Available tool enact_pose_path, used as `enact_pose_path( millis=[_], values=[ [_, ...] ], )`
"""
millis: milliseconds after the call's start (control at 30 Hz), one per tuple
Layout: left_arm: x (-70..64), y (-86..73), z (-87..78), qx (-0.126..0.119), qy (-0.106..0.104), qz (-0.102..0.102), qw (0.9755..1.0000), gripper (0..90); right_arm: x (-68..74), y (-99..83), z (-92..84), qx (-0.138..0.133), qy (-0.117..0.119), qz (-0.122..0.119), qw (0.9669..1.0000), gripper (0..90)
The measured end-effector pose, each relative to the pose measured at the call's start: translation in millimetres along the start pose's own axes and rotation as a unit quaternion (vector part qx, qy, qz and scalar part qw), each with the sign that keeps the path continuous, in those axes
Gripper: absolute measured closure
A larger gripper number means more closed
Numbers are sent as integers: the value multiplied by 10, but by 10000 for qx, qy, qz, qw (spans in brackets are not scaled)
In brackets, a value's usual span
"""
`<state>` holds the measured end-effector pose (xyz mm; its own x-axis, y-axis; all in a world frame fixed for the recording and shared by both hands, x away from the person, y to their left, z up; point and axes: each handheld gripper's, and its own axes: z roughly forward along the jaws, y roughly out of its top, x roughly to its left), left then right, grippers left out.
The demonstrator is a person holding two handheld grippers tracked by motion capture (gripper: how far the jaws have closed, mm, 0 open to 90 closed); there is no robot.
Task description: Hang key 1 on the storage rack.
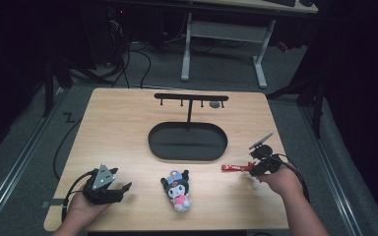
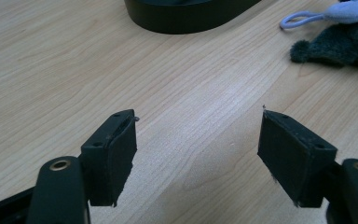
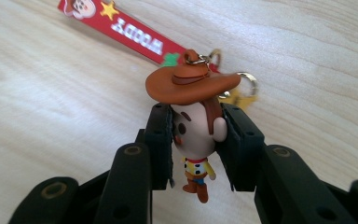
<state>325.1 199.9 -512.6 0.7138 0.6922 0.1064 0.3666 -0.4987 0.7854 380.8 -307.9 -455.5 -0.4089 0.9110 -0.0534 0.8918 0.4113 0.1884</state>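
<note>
Firmly pinched between the two black jaws of the right gripper [image 3: 193, 140]: one small cowboy figure [image 3: 193, 126], clamped at the head on both sides, brown hat above the jaw tips, tiny body and boots dangling in the gap below. Linked at the hat's top ring: a metal key ring [image 3: 247, 84] and one red strap [image 3: 126, 25] with white lettering, lying flat on the table [image 3: 51, 116] and running away beyond the jaw tips. Seen from the high view: same right gripper [image 1: 256, 164] held in the right hand [image 1: 280, 179], red strap [image 1: 234, 168] stretching off its tips toward the middle of the table.

Spread wide, holding and touching nothing: left gripper [image 2: 198, 149], bare wood grain between its two pads. Ahead of it and off to its right: one plush doll [image 2: 340, 39], dark fur with a pale lilac loop. Straight ahead, farther off: edge of one black oval base [image 2: 186, 16].

From above: left gripper [image 1: 118, 191] in the left hand [image 1: 86, 209], grey three-cornered plate on top. One plush doll [image 1: 177, 191] lying between the two grippers, apart from both. Beyond all: one black stand [image 1: 189, 105] with a crossbar of small hooks, rising from the oval base [image 1: 187, 141].
</note>
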Motion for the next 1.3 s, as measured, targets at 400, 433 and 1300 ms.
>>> enact_pose_path(
  millis=[400,433,1300],
  values=[
    [3,9,-7,-19,-15,1,10000,282,170,30,-409,114,47,-272,9996,666],
    [2,11,-5,-26,-17,0,10000,282,184,38,-452,103,-2,-268,9996,666],
    [-12,31,-3,-71,-147,-8,9999,282,403,208,-1135,-21,186,-416,9990,665]
  ],
)
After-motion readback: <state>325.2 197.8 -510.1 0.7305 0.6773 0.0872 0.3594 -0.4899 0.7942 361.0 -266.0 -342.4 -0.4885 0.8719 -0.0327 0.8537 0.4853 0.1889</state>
